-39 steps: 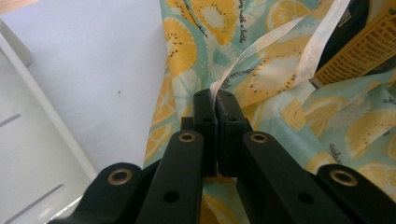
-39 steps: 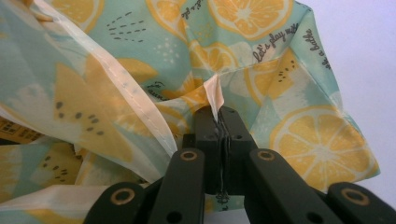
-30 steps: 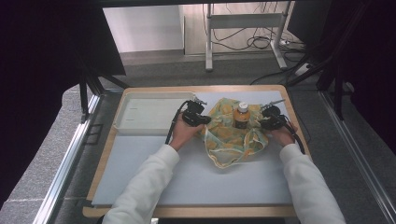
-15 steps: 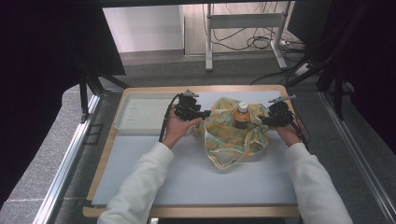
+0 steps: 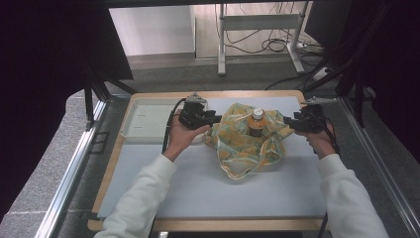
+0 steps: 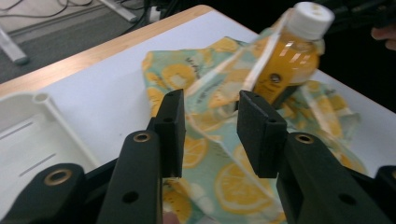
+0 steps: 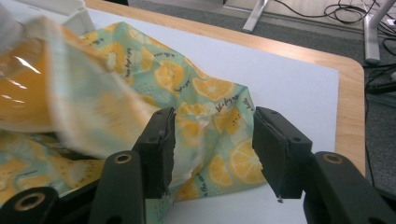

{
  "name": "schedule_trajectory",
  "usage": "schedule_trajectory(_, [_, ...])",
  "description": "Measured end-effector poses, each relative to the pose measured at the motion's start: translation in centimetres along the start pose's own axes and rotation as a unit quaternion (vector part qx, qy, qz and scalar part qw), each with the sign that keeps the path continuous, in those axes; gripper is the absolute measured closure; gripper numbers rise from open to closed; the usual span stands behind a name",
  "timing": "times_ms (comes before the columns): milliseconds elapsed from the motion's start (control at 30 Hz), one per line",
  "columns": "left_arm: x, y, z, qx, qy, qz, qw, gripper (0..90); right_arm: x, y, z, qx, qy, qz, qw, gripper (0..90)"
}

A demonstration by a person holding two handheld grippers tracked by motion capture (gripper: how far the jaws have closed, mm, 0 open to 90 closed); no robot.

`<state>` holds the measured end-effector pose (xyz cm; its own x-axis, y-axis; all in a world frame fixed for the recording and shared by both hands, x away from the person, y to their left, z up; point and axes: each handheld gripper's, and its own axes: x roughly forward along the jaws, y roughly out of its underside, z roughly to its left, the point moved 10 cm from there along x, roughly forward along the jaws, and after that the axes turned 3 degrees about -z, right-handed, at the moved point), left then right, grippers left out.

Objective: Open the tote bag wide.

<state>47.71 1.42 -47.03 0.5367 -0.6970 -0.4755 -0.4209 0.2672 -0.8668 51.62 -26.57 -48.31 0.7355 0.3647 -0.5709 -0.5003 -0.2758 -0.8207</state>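
**Both claws parted at the lemon cloth, bottle in the middle**

Grey floor, cables and metal legs at the back; up front a wooden table (image 5: 112, 163) w/ a pale mat (image 5: 198, 183) over most of it. A white tray (image 5: 143, 124) sits at the far left corner of the mat.

Centre of the mat: a green cloth w/ lemon print (image 5: 247, 144), bunched up and spread toward the near side, a looped edge trailing at the front. Standing upright in the bunched part is a bottle of orange drink w/ white cap (image 5: 256, 122), cloth gathered round its lower half.

Person's sleeves come in from the near edge, one claw each side of the cloth, both pointing inward at it, bottle roughly between them.

Left gripper (image 5: 216, 119): at the cloth's left edge, next to the tray. Jaws have just been closing in a bit yet stand clearly apart. In the left gripper view (image 6: 210, 133) the cloth lies past and beneath the gap, no pad pressing on it; bottle beyond, up to the right.

Right gripper (image 5: 287, 120): at the cloth's right edge. Jaws have just been opening, now about half wide. In the right gripper view (image 7: 212, 149) a fold of cloth runs up against the left jaw, the other jaw well clear of it, so no grip. Bottle looms blurred at far left.
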Motion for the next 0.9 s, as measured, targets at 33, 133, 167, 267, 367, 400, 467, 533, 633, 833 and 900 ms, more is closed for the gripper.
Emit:
schedule_trajectory(33, [0.0, 0.0, 0.0, 0.000, 0.000, 0.000, 1.0000, 62.8, -0.2, -0.1, 0.0, 0.000, 0.000, -0.002, 1.0000, 48.9])
schedule_trajectory(133, [0.0, -0.1, -1.0, 0.010, 0.009, 0.001, 0.9999, 65.7, -0.8, -0.4, 0.1, 0.001, -0.002, -0.007, 1.0000, 49.2])
schedule_trajectory(167, [0.0, -0.1, -1.0, 0.010, 0.009, 0.001, 0.9999, 66.8, -0.9, -0.4, 0.2, 0.000, -0.004, -0.007, 1.0000, 50.2])
schedule_trajectory(267, [0.0, -0.1, -1.6, 0.015, 0.016, 0.002, 0.9998, 71.4, -1.3, -0.3, 0.7, -0.003, -0.018, -0.008, 0.9998, 56.0])
schedule_trajectory(367, [0.2, 0.1, -2.6, 0.021, 0.027, 0.007, 0.9994, 78.2, -1.7, -0.1, 1.3, -0.008, -0.031, -0.008, 0.9995, 66.4])
schedule_trajectory(400, [0.2, 0.1, -2.6, 0.021, 0.027, 0.007, 0.9994, 79.9, -1.7, 0.0, 1.6, -0.010, -0.035, -0.006, 0.9993, 70.1])
schedule_trajectory(467, [0.5, 0.3, -3.3, 0.025, 0.035, 0.013, 0.9990, 83.3, -1.8, 0.3, 2.2, -0.014, -0.048, -0.001, 0.9988, 77.2])
schedule_trajectory(533, [0.7, 0.4, -3.7, 0.028, 0.039, 0.017, 0.9987, 85.3, -1.8, 0.5, 2.9, -0.017, -0.061, 0.006, 0.9980, 82.2])
schedule_trajectory(633, [0.9, 0.4, -3.9, 0.030, 0.039, 0.019, 0.9986, 86.3, -1.9, 0.6, 3.6, -0.024, -0.072, 0.008, 0.9971, 85.3])
schedule_trajectory(833, [2.2, 0.5, -4.2, 0.031, 0.040, 0.032, 0.9982, 86.8, -1.2, 1.2, 6.0, -0.047, -0.092, 0.028, 0.9943, 86.6])
schedule_trajectory(900, [2.9, 0.6, -4.1, 0.031, 0.039, 0.039, 0.9980, 86.8, -0.7, 1.7, 6.7, -0.052, -0.097, 0.037, 0.9932, 86.6])
